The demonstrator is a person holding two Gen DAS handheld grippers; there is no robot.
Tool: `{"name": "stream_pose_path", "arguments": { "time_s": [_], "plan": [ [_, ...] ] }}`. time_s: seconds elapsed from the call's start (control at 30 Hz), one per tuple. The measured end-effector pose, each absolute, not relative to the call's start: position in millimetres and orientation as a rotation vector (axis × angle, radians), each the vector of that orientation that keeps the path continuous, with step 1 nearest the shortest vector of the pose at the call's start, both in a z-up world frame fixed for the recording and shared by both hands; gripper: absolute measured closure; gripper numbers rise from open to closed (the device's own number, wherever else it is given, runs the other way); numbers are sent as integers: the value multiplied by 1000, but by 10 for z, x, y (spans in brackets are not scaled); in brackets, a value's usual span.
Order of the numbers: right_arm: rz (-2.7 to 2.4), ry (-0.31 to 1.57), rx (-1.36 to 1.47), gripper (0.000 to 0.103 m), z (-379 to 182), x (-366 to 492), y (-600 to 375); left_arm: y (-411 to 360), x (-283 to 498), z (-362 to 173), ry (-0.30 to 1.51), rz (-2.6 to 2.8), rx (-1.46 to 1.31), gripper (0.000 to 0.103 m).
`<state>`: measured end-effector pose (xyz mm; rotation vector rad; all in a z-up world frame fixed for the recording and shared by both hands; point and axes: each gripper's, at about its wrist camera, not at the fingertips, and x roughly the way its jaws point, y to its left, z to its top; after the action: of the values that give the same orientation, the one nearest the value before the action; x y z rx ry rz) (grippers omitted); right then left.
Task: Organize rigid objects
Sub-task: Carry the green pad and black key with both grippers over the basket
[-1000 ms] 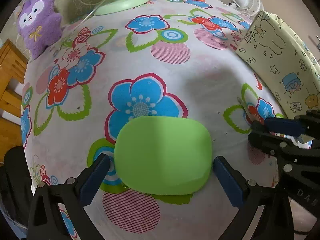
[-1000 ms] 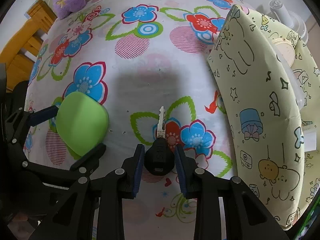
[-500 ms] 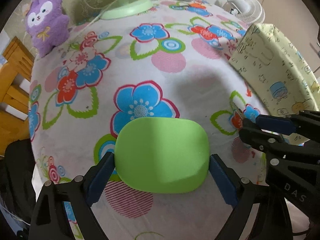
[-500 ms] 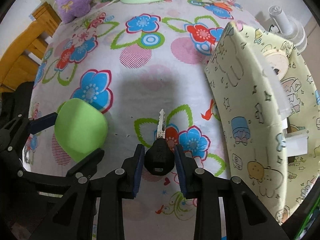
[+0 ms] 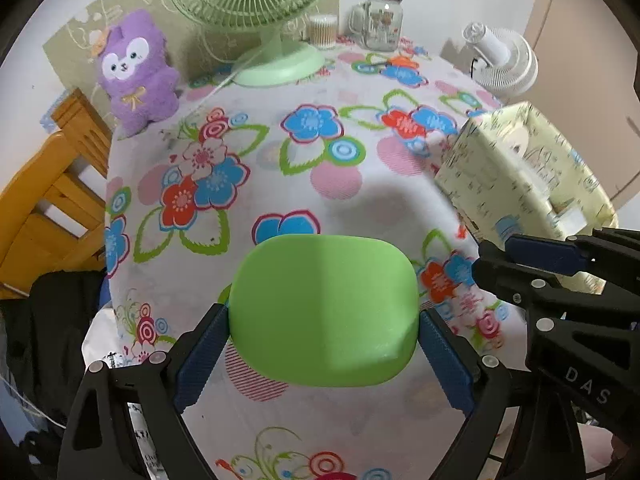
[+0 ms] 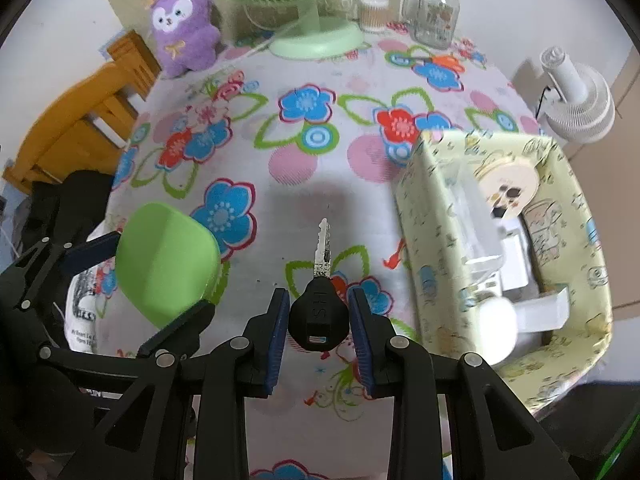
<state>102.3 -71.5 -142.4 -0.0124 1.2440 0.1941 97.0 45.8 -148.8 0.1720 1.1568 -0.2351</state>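
Note:
My left gripper (image 5: 324, 344) is shut on a green rounded plastic case (image 5: 324, 308) and holds it above the flowered tablecloth; the case also shows in the right wrist view (image 6: 166, 264). My right gripper (image 6: 318, 312) is shut on the black head of a key (image 6: 319, 314), its metal blade (image 6: 322, 248) pointing forward, lifted off the cloth. A pale yellow patterned storage box (image 6: 500, 248) stands to the right, holding white items and a round disc (image 6: 508, 188). The box shows in the left wrist view (image 5: 516, 184) too.
At the table's back stand a green fan (image 5: 276, 60), a purple plush toy (image 5: 136, 72), a glass mug jar (image 5: 380, 20) and a cotton swab tub (image 5: 322, 30). A white small fan (image 5: 500, 60) is at the right. A wooden chair (image 5: 44, 192) is left.
Both grippers have risen from the table with their objects; the case and key now hang higher and the view takes in the whole table and the box's inside.

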Motion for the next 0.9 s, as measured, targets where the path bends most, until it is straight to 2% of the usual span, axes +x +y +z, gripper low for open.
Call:
{"name": "stream_pose_path", "arguments": {
  "time_s": [0.43, 0.9],
  "plan": [
    [256, 1181, 3, 70, -1005, 1046, -1156, -42, 933, -1040, 1077, -200, 182, 9],
    [218, 1174, 20, 69, -937, 1178, -1889, -730, 1088, -1000, 1063, -245, 169, 9]
  ]
}}
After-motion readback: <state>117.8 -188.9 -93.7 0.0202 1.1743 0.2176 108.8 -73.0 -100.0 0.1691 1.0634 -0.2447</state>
